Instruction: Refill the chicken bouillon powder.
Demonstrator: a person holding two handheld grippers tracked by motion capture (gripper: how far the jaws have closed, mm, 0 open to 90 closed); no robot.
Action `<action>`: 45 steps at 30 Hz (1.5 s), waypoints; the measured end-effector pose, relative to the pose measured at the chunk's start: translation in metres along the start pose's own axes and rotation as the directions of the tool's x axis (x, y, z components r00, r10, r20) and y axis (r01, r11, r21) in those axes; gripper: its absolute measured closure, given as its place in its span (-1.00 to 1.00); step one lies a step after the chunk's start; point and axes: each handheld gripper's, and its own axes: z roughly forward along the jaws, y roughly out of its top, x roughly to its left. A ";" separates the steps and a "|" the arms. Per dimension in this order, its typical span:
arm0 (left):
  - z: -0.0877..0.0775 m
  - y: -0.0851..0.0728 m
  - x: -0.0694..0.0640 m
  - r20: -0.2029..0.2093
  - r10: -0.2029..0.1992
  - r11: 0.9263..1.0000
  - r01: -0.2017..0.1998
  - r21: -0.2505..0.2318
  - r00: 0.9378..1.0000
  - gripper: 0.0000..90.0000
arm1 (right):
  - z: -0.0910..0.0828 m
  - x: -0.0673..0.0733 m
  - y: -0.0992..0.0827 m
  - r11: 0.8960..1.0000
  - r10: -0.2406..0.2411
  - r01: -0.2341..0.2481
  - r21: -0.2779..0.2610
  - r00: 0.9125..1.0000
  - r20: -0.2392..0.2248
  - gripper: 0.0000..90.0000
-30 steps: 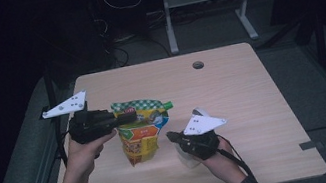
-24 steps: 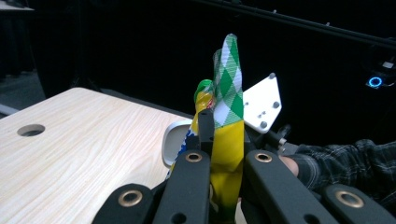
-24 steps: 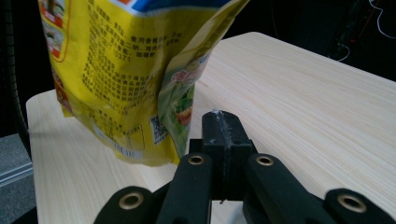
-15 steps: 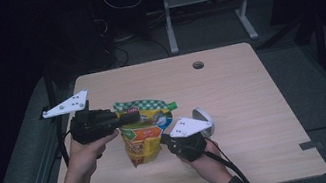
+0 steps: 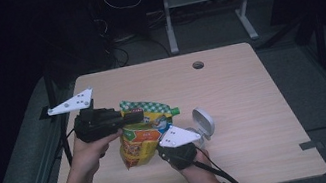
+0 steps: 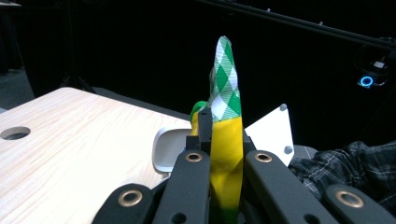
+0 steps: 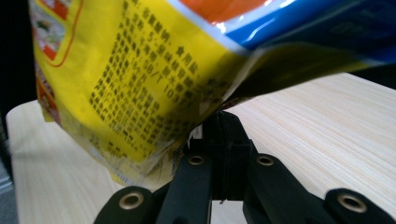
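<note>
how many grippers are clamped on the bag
2: the left gripper pinches the bag at its checked top edge; the right gripper grips its lower right edge.

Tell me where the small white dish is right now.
In the high view, the white dish sits on the table just right of the snack bag, beside the right gripper.

I am looking down from above my side of the counter (image 5: 255,105), facing forward. My left tongs (image 6: 219,154) camera is sitting close behind the yellow snack bag (image 6: 224,140); my right tongs (image 7: 219,135) camera is peering up at it, both sharing bag and counter.
</note>
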 end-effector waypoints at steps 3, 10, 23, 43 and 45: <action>-0.001 0.001 -0.003 0.009 0.001 1.000 -0.001 -0.005 1.000 1.00 | 0.003 0.000 -0.001 1.000 0.023 -0.023 -0.019 1.000 0.017 0.99; -0.003 0.001 -0.007 0.016 0.000 1.000 0.000 -0.001 1.000 1.00 | 0.005 -0.001 0.003 0.998 0.032 -0.029 -0.057 0.998 0.051 0.99; 0.009 0.003 -0.002 0.009 -0.017 0.999 0.017 0.032 1.000 1.00 | 0.014 0.012 -0.007 0.998 -0.011 0.011 -0.056 1.000 0.000 0.99; 0.037 0.014 0.022 0.037 -0.043 0.979 0.035 0.203 0.998 1.00 | 0.026 0.022 -0.017 0.993 -0.021 0.021 -0.113 1.000 0.000 0.99; 0.041 0.015 0.024 0.038 -0.040 0.974 0.031 0.223 0.998 1.00 | 0.026 0.022 -0.017 0.994 -0.015 0.015 -0.108 1.000 0.003 1.00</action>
